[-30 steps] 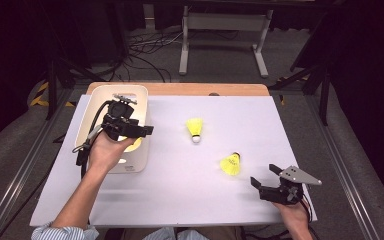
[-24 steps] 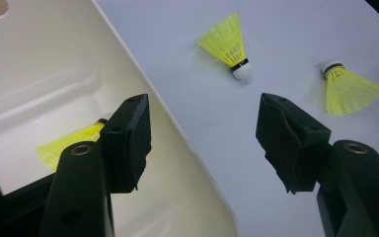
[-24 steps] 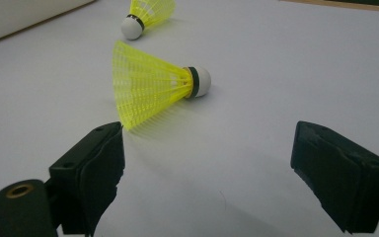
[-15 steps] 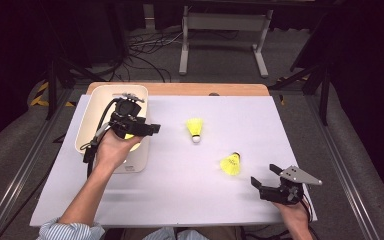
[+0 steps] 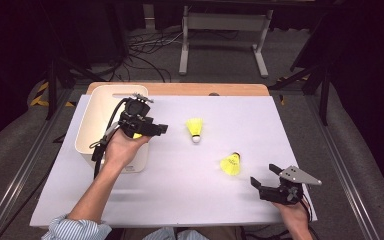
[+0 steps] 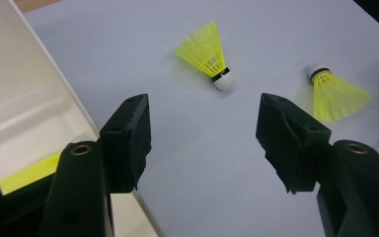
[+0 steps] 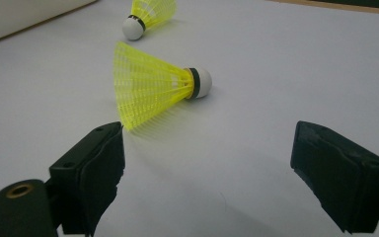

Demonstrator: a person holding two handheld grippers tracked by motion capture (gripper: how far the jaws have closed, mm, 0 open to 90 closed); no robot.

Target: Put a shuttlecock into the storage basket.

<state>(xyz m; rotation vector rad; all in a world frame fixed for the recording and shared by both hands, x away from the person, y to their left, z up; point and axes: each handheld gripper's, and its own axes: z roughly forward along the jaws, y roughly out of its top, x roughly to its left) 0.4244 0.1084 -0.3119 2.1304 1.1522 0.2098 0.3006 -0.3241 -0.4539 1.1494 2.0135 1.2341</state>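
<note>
Over the last second the left claw [image 5: 152, 129] has swung from above the white bin [image 5: 96, 116] toward 3 o'clock, and its tips now project past the bin's right wall over the bench [image 5: 190, 200]. Its jaws are spread with nothing between them. A yellow shuttlecock in the bin [image 5: 136, 135] shows just under that claw. Judgement: one shuttlecock is deposited, and the left claw is now lining up on the next one.

The nearer shuttlecock [image 5: 195, 129] lies on the bench at about 3 o'clock from the left claw, cork toward the person; in the left gripper view it sits ahead, between the jaw lines [image 6: 208, 55]. The second shuttlecock [image 5: 231, 164] lies at roughly 5 o'clock from the first, near the right claw [image 5: 267, 176]. The right claw has kept its place; its jaws are spread and empty, with this shuttlecock just ahead of them [image 7: 153, 84].

Surface: a pale, matte sheet covering the bench, with a wooden edge [image 5: 180, 89] exposed at 12 o'clock. Room: dark, with a grey floor, loose cables [image 5: 150, 47] and a metal stand [image 5: 225, 25] beyond the bench.
</note>
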